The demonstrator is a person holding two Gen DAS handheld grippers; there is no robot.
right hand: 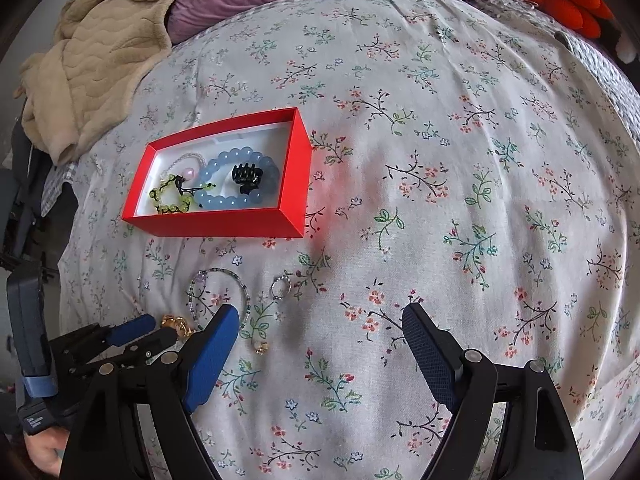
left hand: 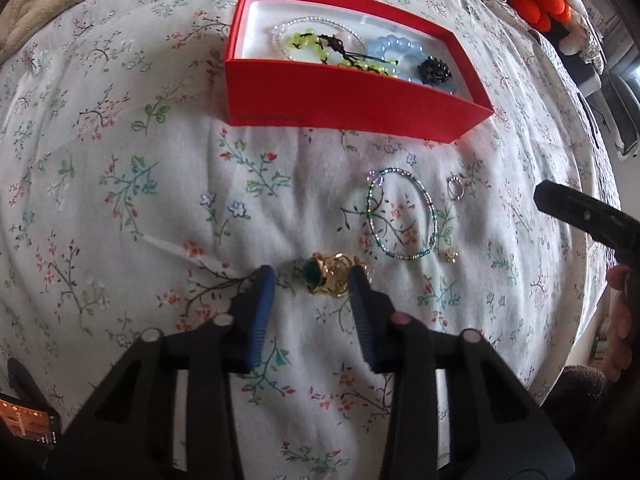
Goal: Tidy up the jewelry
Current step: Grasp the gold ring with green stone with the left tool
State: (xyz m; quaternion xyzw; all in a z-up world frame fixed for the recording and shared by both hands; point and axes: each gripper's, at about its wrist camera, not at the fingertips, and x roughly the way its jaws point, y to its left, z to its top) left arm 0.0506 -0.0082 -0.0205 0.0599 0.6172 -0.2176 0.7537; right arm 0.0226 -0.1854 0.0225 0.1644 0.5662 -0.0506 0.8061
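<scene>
Jewelry: several pieces boxed in red box point(left hand: 340, 104) | gold brooch point(left hand: 332, 276) straddled by left gripper point(left hand: 312, 280), not yet pinched | right gripper point(right hand: 320, 320) spread, empty | beaded bracelet point(left hand: 400, 216), rings left

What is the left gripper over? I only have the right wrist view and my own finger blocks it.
Observer: A gold piece with a green stone. It sits between the fingers of the left gripper.
Operator: Gripped?
Observer: Not yet. Bedsheet shows between one pad and the piece; the other pad is at its edge.
Operator: Is the bracelet loop whole? It's half hidden here.
Observer: Yes. The bracelet lies flat as a closed loop, just beside the gold piece.
</scene>
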